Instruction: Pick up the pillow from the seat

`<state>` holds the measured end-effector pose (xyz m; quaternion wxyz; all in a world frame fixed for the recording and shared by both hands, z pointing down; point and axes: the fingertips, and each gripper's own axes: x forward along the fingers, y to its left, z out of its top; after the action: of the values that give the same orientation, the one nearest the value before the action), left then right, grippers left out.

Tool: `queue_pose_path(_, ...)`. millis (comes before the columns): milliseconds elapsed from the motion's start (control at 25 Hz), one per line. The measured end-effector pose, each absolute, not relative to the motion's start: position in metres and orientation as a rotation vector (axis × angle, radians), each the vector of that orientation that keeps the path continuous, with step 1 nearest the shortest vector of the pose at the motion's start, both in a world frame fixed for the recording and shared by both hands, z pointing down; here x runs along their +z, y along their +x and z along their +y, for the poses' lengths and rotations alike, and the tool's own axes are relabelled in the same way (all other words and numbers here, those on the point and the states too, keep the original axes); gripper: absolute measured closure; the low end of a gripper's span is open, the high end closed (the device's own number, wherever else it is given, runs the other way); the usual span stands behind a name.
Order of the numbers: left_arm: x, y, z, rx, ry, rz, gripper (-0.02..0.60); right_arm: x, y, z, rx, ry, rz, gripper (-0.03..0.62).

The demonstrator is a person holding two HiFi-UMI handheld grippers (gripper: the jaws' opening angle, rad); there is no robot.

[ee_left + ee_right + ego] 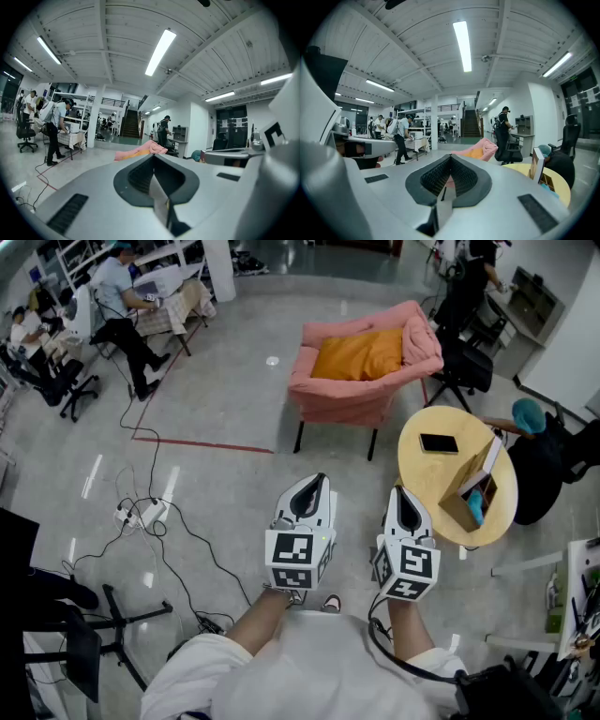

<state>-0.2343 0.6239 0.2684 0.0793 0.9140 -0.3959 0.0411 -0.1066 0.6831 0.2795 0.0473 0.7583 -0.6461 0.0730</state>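
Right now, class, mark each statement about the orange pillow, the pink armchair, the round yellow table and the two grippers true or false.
1. The orange pillow lies on the pink armchair's seat. True.
2. The left gripper holds the pillow. False: it is shut on nothing, well short of the armchair.
3. A black phone lies on the round yellow table. True.
4. The right gripper is open. False: it is shut and empty.
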Motion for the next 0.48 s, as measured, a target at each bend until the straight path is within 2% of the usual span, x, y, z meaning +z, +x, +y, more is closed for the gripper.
queue_pose_path(480,0.273,-0.279,0.588,0.151,2.755,-1.168,0.574,0.277,-0.134,0.654,0.238,2.374,-1.947,0.565)
